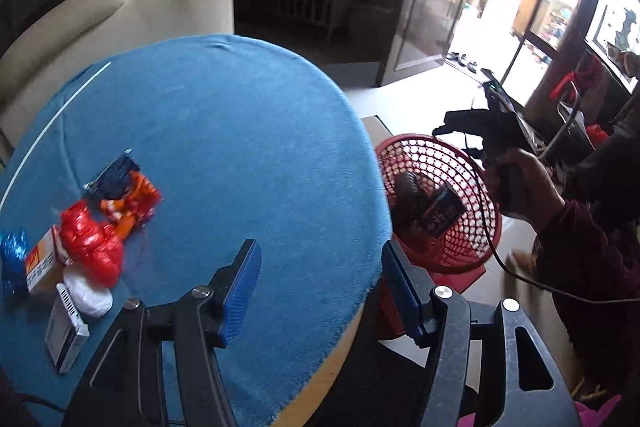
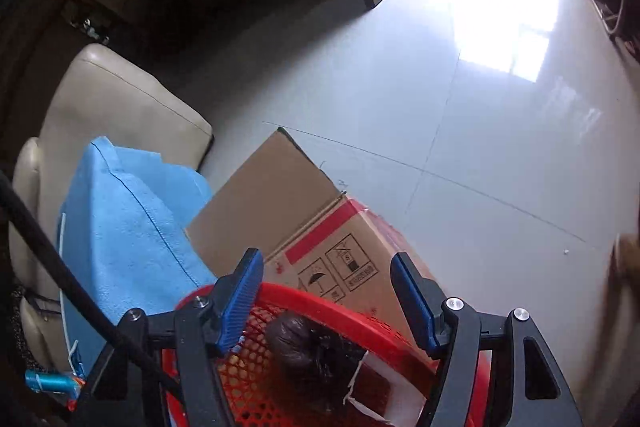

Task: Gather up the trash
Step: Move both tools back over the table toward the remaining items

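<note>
My left tool is spread with nothing between its blue pads, hanging over the near edge of the round blue-cloth tabletop. My right tool is spread too and holds nothing; it hangs over the red plastic mesh basket.

The trash left on the tabletop lies in a cluster at its left side. A flat white rectangular box has its long axis running away from me, its vented end pointing toward the far left. Just beside it lie a crumpled white wad and a crumpled red plastic bag. An orange-and-white carton stands next to those, tilted, with a shiny blue foil wrapper at the picture's edge. Farther back are an orange wrapper and a dark blue packet, blurred.

Only the left view shows this cluster, and my right hand gripping its tool above the basket. In that view the basket leans toward me and holds a dark printed packet. Only the right view shows the dark crumpled bag inside the basket and the brown cardboard box on the floor just behind it.

A cream leather armchair stands behind the tabletop.
</note>
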### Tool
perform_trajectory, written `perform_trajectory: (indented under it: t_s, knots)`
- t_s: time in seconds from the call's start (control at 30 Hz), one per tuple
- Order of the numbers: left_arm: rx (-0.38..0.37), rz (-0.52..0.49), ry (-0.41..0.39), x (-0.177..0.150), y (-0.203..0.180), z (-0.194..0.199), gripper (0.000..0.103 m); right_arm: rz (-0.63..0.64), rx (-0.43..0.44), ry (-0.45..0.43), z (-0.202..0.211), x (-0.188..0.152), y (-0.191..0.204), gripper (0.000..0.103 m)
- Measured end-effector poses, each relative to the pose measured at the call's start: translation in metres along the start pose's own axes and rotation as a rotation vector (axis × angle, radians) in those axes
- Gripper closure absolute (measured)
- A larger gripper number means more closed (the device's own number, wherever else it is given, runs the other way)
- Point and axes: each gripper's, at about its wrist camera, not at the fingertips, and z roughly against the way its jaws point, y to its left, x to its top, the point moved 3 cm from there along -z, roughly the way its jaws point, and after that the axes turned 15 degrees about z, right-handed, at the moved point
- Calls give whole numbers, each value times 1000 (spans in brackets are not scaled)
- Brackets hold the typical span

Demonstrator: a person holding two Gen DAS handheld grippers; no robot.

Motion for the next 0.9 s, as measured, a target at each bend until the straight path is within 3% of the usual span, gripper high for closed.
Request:
perform_trajectory:
  t_s: [0.27, 0.43, 0.53, 0.67, 0.77, 0.9]
  knots:
    - [-13, 49, -26, 22, 7, 3, 39, 4, 35, 82, 5, -15, -3, 33]
    - [-22, 49, -39, 17, 14, 7, 39, -20, 51, 71, 9, -32, 3, 33]
    - [-12, 45, -56, 15, 22, 13, 39, -46, 75, -3, 20, -30, 4, 33]
    - [3, 59, -99, 15, 36, 28, 39, -4, 31, -214, 68, -20, 7, 33]
    - [19, 80, -122, 14, 50, 34, 39, 96, 6, -341, 111, -20, 24, 33]
    - [59, 95, -173, 13, 67, 47, 39, 289, 14, -432, 156, -32, 67, 33]
